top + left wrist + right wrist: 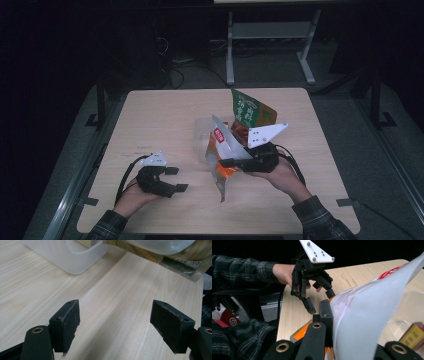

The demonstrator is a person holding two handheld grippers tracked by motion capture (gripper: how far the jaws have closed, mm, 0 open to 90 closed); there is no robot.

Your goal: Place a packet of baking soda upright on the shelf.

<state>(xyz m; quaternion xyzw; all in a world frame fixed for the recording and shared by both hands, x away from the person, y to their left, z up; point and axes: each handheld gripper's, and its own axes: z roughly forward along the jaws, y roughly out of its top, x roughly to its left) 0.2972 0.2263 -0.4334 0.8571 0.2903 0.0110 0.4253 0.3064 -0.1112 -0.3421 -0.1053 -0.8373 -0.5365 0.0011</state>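
Right gripper [235, 162] clenched on an orange-and-white snack bag [225, 155], gripping its lower part and holding it tilted above the near-right middle of the wooden table [150, 115]; in the right gripper view, one black pad pressed flat against the white side of the bag [372, 312]; bag's bottom end hanging down toward the tabletop, whether touching it cannot be told. Left gripper [175, 179] released, jaws standing wide with nothing between them, low over bare wood at the near left, well apart from the bag; in the left gripper view, both pads [71, 322] clear and the bag's edge [180, 263] far ahead. Clear plastic container [202, 135] just behind the bag, a green packet [247, 111] standing up at its far right side. Step in hand, by judgement: packing snack bags into the container, bag carried by one tool alone. Next move likely calls for steering the bag over the container's open mouth, lowering it in beside the green packet, then letting go; left tool free to steady the container wall.
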